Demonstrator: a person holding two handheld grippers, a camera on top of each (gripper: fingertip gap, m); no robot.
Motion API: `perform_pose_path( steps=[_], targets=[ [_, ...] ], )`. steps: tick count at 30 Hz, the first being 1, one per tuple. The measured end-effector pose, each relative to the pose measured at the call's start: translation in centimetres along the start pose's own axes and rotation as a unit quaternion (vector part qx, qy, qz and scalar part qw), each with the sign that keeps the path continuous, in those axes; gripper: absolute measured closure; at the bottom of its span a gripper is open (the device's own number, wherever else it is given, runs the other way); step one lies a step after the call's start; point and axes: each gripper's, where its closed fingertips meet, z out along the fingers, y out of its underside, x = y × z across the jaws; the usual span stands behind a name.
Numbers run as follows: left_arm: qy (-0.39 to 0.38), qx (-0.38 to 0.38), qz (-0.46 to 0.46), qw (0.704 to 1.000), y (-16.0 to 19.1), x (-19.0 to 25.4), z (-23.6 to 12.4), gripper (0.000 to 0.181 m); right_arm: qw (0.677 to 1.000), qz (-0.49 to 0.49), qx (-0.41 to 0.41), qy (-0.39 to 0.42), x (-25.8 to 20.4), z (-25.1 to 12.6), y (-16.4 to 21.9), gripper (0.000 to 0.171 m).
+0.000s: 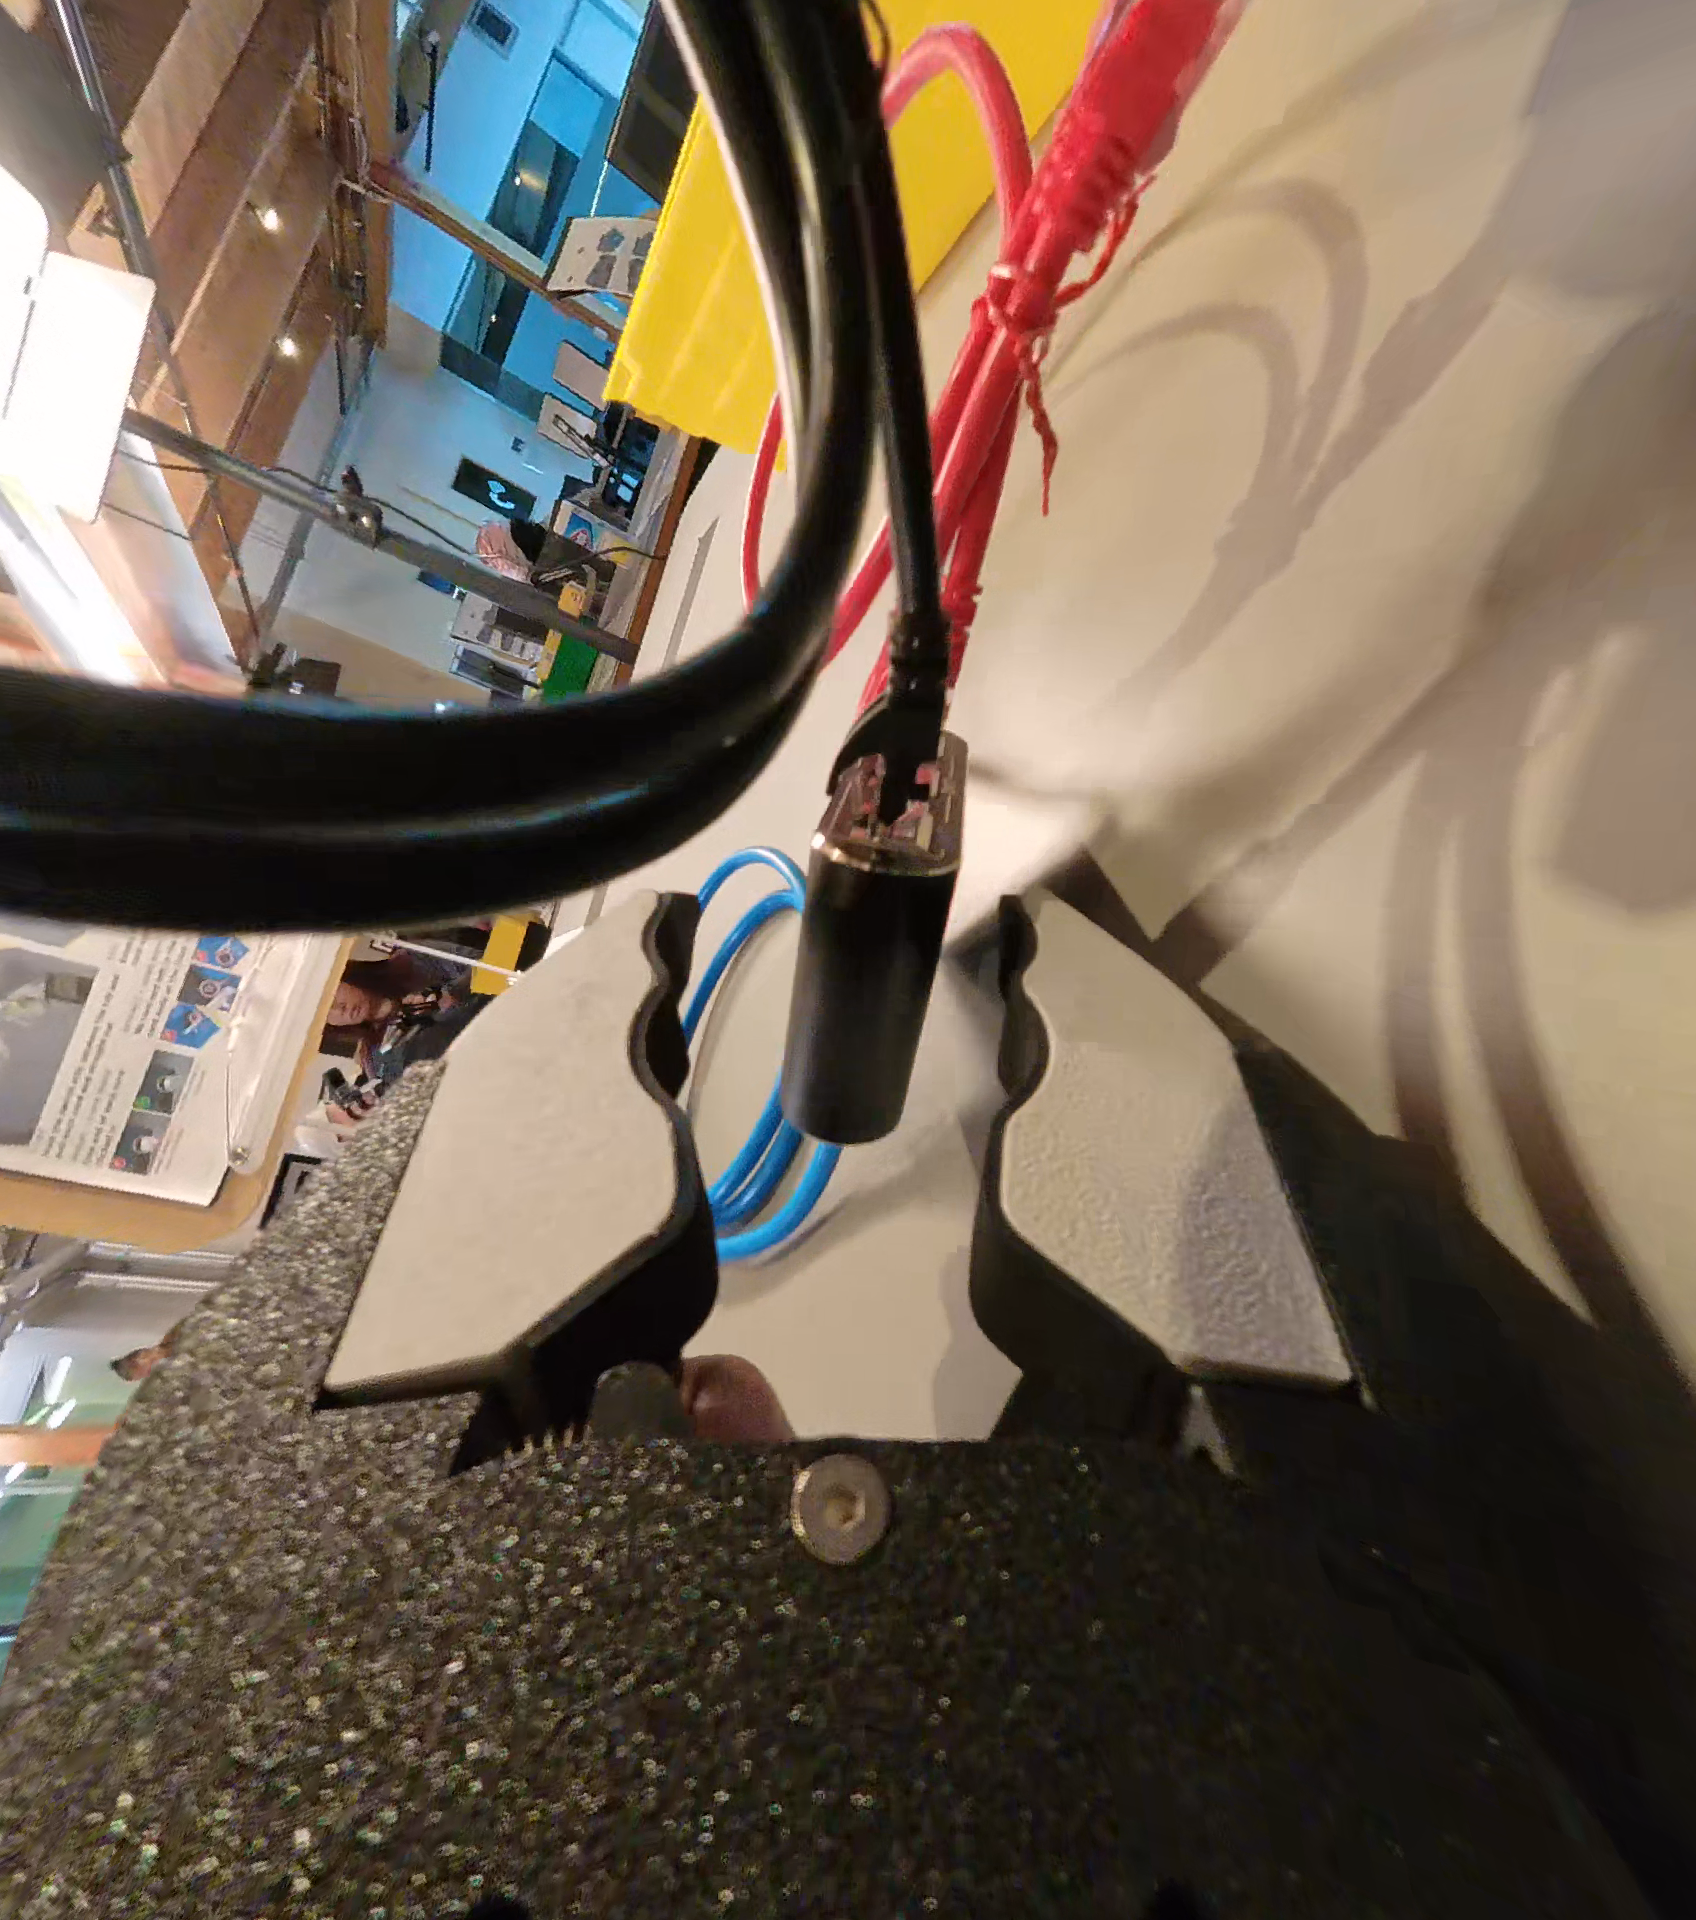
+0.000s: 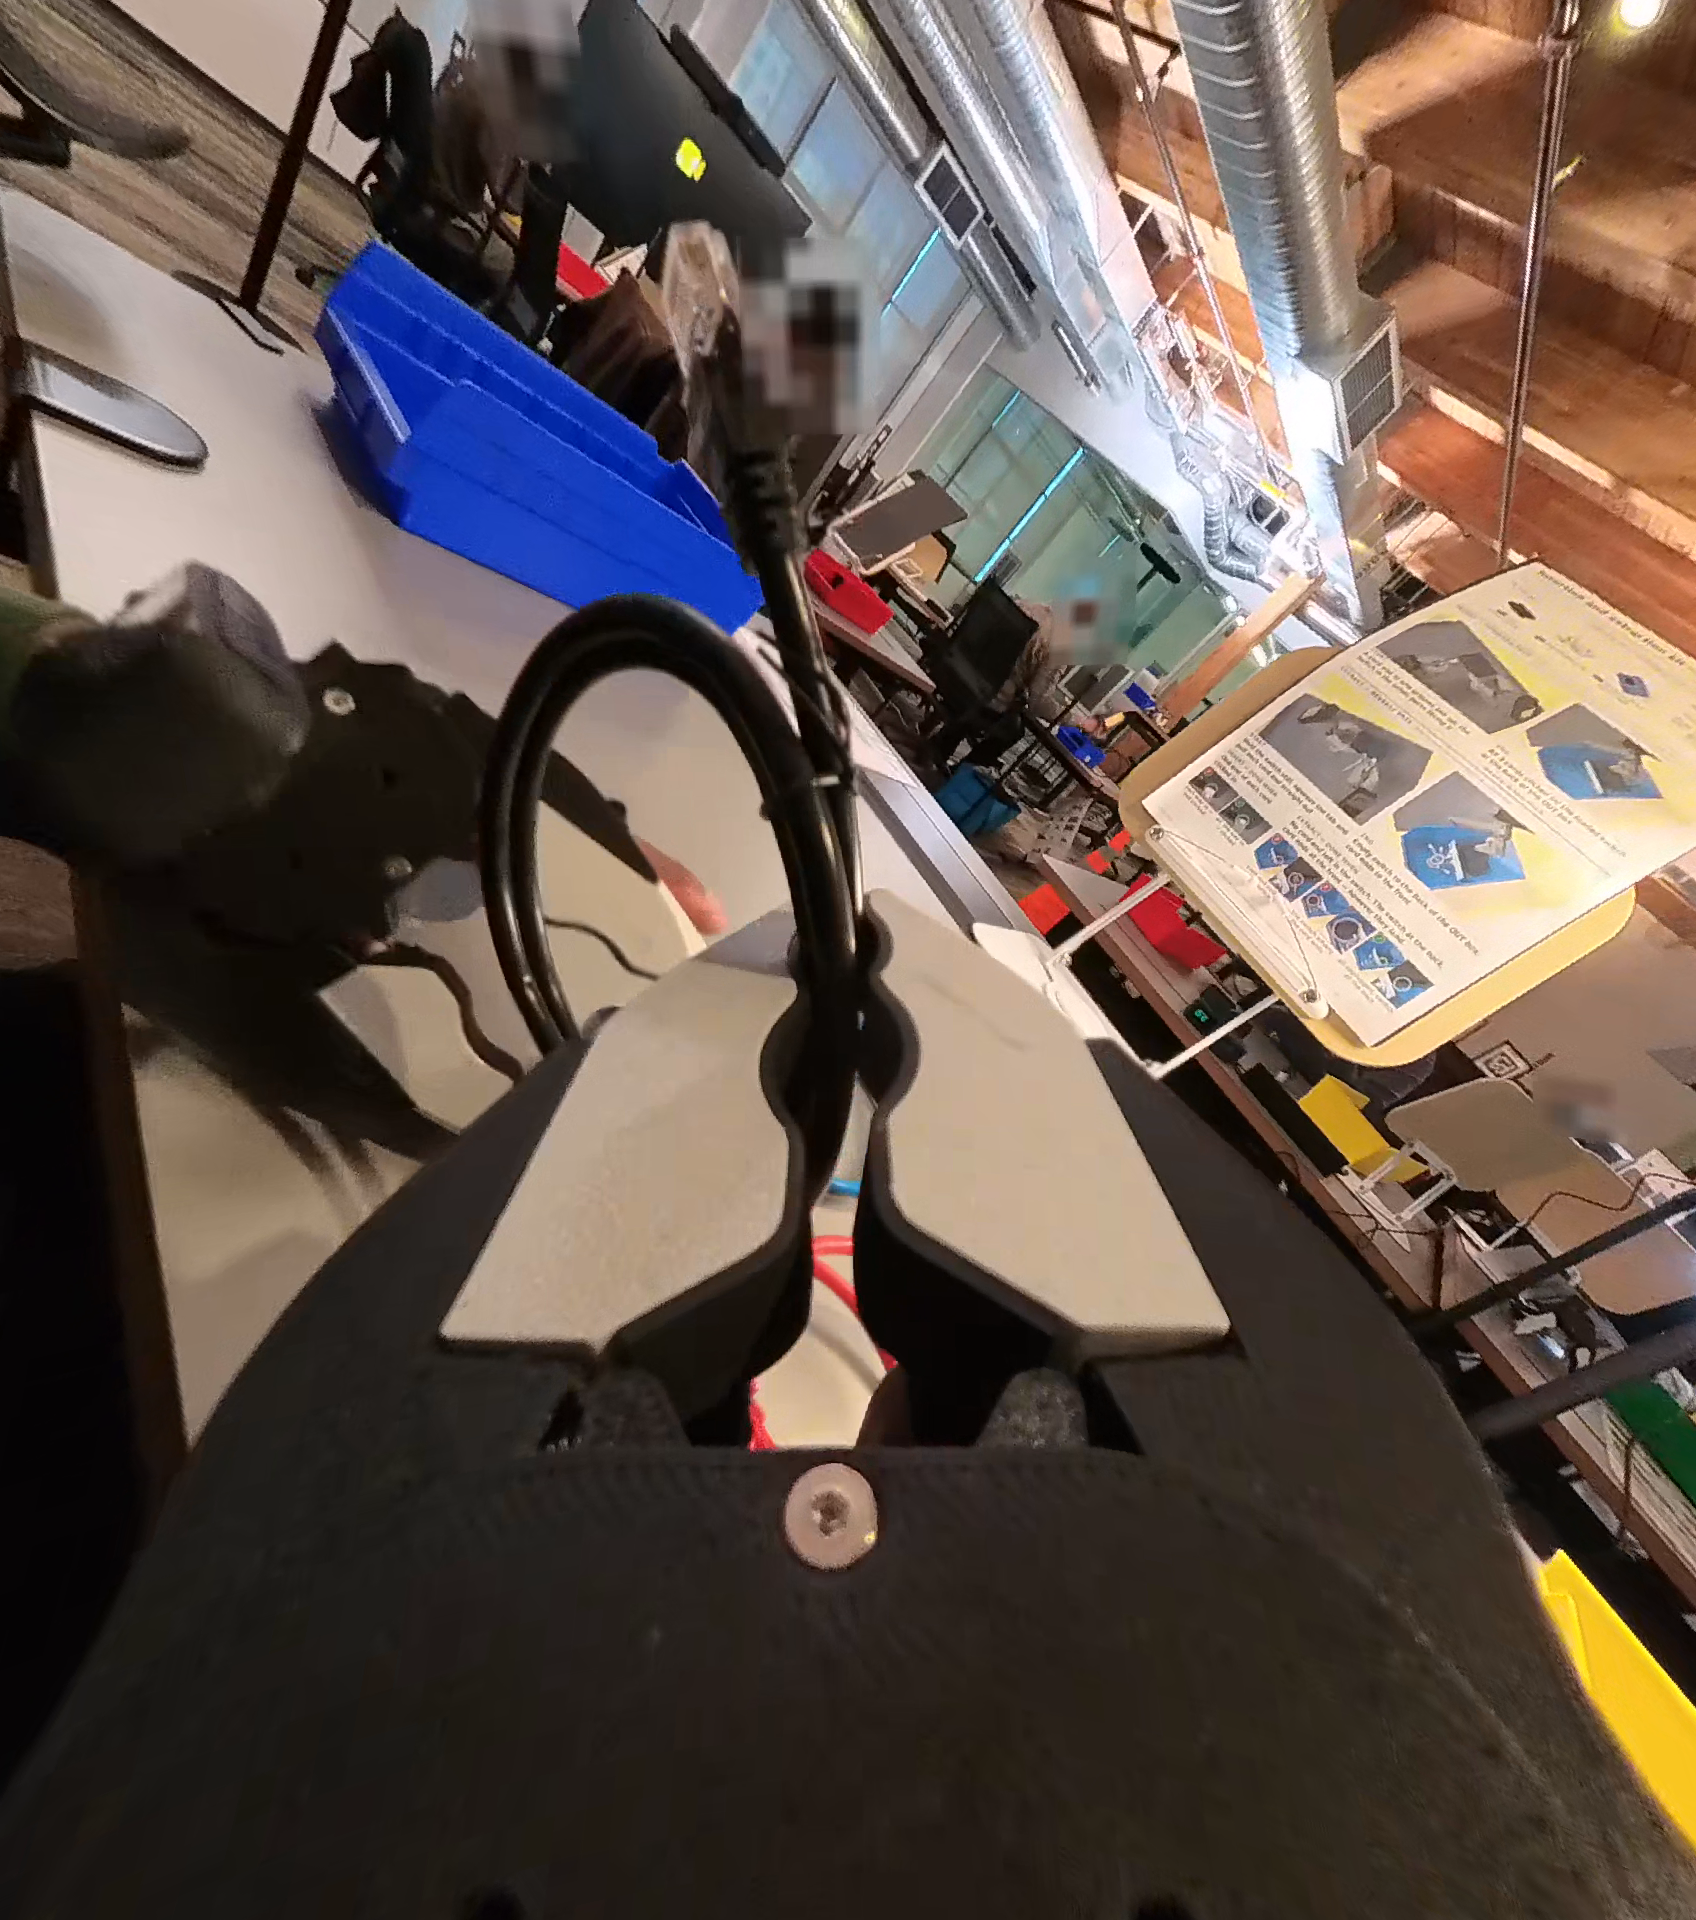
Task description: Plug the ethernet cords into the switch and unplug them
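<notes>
Speckled black housing of the left gripper [image 1: 839, 997] is filling the lower frame; its jaws are standing wide apart, gripping nothing. Between and just beyond the fingertips a small black switch [image 1: 870, 966] is hanging from a thin black cord plugged into its top end. A thick black ethernet cord [image 1: 470, 779] is looping across the near view. A red cord bundle [image 1: 1010, 343] and a blue coiled cord [image 1: 750, 1049] are lying on the pale tabletop [image 1: 1343, 520], beside a yellow bin [image 1: 719, 312].

Right gripper [image 2: 833, 997] is pinching the black ethernet cord [image 2: 511, 769], jaws nearly closed around it; the plug end is sticking up past the fingertips. A blue bin [image 2: 511, 457] is sitting on the table. An instruction sheet on a stand [image 2: 1426, 779] is standing to the right. Room: open workshop, exposed ducts, wooden ceiling.
</notes>
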Motion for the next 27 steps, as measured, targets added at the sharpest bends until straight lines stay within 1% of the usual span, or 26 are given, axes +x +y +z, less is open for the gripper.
perform_pose_path(
  steps=[2, 3, 4, 7, 12, 14, 15, 18, 23, 26, 27],
  targets=[
    [0.0, 0.005, 0.001, 1.0, -0.1, 0.2, 0.6, 0.136, 1.0, 0.003, 0.012, -0.003, 0.0, -0.2, -0.4, 0.168],
    [0.005, 0.006, -0.008, 1.0, 0.1, 0.4, 0.8, 0.149, 1.0, 0.004, 0.017, -0.005, 0.0, -0.4, -0.5, 0.168],
    [0.008, 0.004, -0.01, 1.0, 0.2, 0.4, 0.8, 0.152, 1.0, 0.004, 0.022, -0.006, 0.0, -0.5, -0.7, 0.168],
    [-0.02, -0.003, 0.01, 1.0, 0.5, -0.2, 0.3, 0.153, 1.0, -0.006, 0.015, -0.003, 0.3, -0.8, -0.2, 0.167],
    [-0.124, -0.037, 0.066, 0.989, 1.6, -3.1, -2.0, 0.154, 1.0, -0.005, 0.01, -0.01, 0.6, -1.5, 1.2, 0.167],
    [-0.148, -0.049, 0.09, 0.984, 2.0, -3.7, -2.7, 0.151, 1.0, -0.003, 0.004, -0.016, 0.6, -1.6, 2.3, 0.167],
    [-0.155, -0.055, 0.101, 0.981, 2.3, -3.9, -2.9, 0.154, 1.0, -0.001, -0.001, -0.018, 0.7, -1.6, 2.9, 0.167],
    [-0.163, -0.064, 0.127, 0.976, 2.4, -3.9, -3.3, 0.154, 1.0, 0.011, -0.011, -0.019, 1.0, -1.5, 4.6, 0.167],
    [-0.146, -0.072, 0.134, 0.978, 2.5, -3.1, -3.1, 0.154, 0.999, 0.044, -0.023, -0.01, 1.8, -1.5, 7.1, 0.164],
    [-0.134, -0.087, 0.129, 0.979, 3.0, -2.9, -2.9, 0.154, 0.997, 0.038, -0.067, 0.001, 2.2, -1.6, 9.1, 0.156],
    [-0.129, -0.092, 0.128, 0.979, 3.2, -2.8, -2.9, 0.151, 0.996, 0.032, -0.081, 0.003, 2.3, -1.7, 9.6, 0.154]
  ],
)
